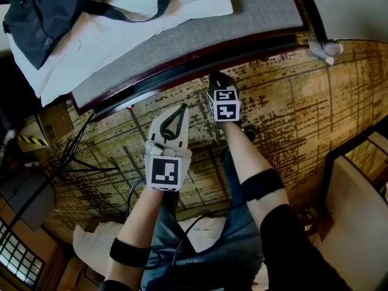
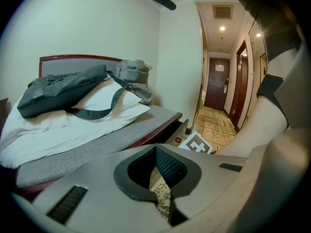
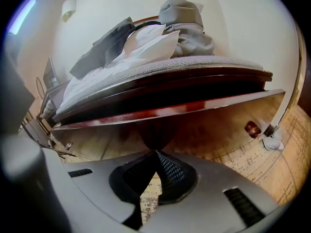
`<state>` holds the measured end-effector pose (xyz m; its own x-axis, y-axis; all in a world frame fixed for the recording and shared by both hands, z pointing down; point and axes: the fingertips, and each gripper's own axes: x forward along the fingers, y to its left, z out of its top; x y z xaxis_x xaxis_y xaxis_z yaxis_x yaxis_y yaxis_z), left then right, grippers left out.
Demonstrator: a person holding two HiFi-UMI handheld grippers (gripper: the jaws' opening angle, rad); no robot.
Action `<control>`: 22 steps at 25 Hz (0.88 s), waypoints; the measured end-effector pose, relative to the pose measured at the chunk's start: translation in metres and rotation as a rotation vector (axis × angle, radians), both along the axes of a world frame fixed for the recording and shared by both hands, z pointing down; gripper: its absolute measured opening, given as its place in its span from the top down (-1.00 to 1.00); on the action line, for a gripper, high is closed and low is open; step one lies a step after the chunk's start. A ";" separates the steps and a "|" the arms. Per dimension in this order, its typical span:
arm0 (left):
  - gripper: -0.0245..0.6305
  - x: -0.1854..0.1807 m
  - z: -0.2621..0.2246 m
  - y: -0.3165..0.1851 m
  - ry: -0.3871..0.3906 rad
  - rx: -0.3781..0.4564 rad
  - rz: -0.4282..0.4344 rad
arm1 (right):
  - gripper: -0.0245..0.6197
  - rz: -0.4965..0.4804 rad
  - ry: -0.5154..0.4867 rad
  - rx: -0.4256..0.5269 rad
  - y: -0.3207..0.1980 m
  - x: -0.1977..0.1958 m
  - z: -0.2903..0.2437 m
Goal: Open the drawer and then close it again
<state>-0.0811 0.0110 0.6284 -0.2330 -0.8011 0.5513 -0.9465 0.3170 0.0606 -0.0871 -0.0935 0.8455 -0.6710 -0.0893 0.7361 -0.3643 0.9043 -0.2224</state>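
**Right gripper** (image 3: 155,152): jaws pressed together, nothing between them. Pads are black with a fine mesh texture. The body is smooth grey plastic with a teardrop cut-out behind the tips.

Straight ahead of these jaws and very near is the drawer (image 3: 194,125), a long low panel under the bed. Its face is glossy brown and its top edge dark red, with a dark reflection right in front of the tips. Whether the tips touch it: cannot tell. A dark gap lies above the top edge, and above that is the red wood rim of the bed (image 3: 194,64). How far out the drawer stands: cannot tell.

Right of the jaws, low down, is a small round red knob (image 3: 251,128). A white lump (image 3: 272,141) of unclear kind lies just beside it.

**Left gripper** (image 2: 156,148): jaws pressed together, empty, same make. The floor (image 2: 216,123) shows through the cut-out, tan with a broken dark grid. These jaws are well short of the drawer. Just beyond them to the right is the right gripper's cube (image 2: 197,143), white with black squares.

Up and left of the left jaws is the bed's coarse grey cover. On it lie:
- a white pillow (image 2: 112,101), soft and creased
- a bag (image 2: 63,89) of dark grey fabric, its strap draped over the pillow
- a grey cloth bundle (image 2: 132,73) behind them

**Counts:**
- grippers: 2
- cubes: 2, one on each gripper
- drawer: 1
- knob: 1
- bag: 1
- bundle: 1
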 end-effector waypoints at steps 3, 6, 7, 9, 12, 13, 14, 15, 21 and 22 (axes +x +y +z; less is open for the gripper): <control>0.92 0.000 0.004 0.004 0.008 0.003 -0.012 | 0.92 -0.005 -0.015 0.013 -0.008 -0.017 0.001; 0.92 -0.002 0.007 0.010 0.006 -0.005 -0.014 | 0.92 -0.015 -0.023 0.016 -0.015 -0.034 0.001; 0.92 -0.003 0.008 0.012 0.008 -0.006 -0.018 | 0.92 -0.014 -0.022 0.015 -0.017 -0.038 0.001; 0.92 -0.007 0.009 0.015 0.016 -0.006 -0.032 | 0.92 -0.004 -0.019 0.010 -0.020 -0.043 0.001; 0.92 -0.013 0.011 0.018 0.017 -0.014 -0.040 | 0.92 0.011 -0.020 0.006 -0.021 -0.047 0.001; 0.92 -0.014 0.011 0.019 0.016 -0.013 -0.039 | 0.92 0.015 -0.021 0.004 -0.021 -0.047 0.001; 0.92 -0.016 0.010 0.018 0.015 -0.010 -0.042 | 0.92 0.017 -0.021 0.002 -0.022 -0.048 0.001; 0.92 -0.017 0.009 0.018 0.014 -0.005 -0.046 | 0.92 0.017 -0.022 0.000 -0.023 -0.049 0.001; 0.92 -0.019 0.010 0.019 0.009 -0.009 -0.054 | 0.92 0.004 -0.020 0.005 -0.022 -0.050 0.002; 0.92 -0.019 0.010 0.019 0.009 -0.010 -0.057 | 0.92 -0.010 -0.011 0.015 -0.022 -0.050 0.002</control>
